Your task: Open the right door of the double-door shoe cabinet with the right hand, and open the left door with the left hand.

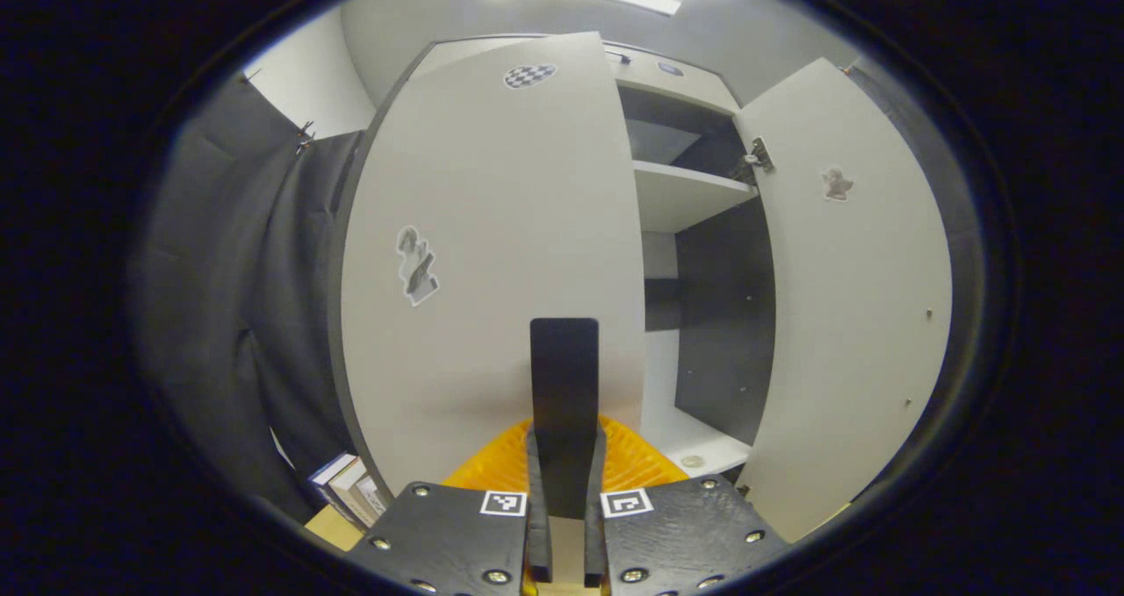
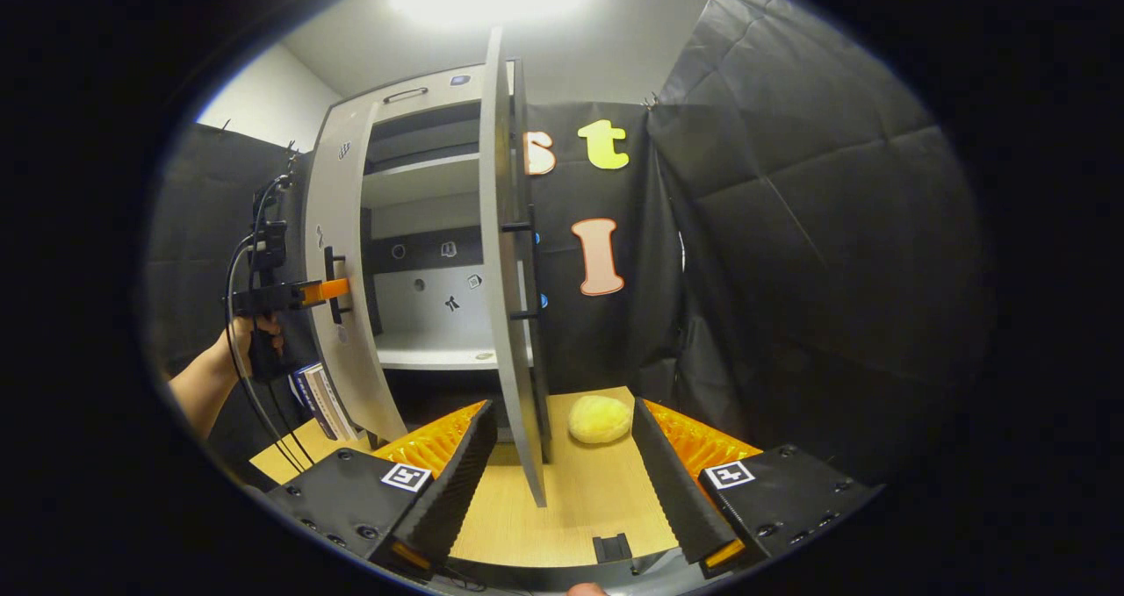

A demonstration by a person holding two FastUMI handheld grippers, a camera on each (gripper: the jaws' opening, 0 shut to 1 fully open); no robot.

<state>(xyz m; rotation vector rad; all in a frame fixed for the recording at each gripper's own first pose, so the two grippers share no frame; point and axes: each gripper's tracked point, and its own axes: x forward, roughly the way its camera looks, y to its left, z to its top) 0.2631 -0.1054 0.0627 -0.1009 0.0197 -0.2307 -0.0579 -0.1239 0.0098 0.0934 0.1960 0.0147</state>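
The left gripper [image 1: 565, 455] is clenched on the handle [image 1: 564, 376] of the left door [image 1: 492, 227], which stands nearly closed; pull it in an arc around the hinge. The right gripper [image 2: 562, 473] is released beside the open right door [image 2: 509, 315].

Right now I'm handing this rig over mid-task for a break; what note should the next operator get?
Left gripper: jaws shut on the left door handle. The left door is only partly swung out.
Right gripper: jaws open, one on either side of the right door edge, not gripping it.
Done: the right door stands wide open.
Left to do: pull the left door fully open, then release.
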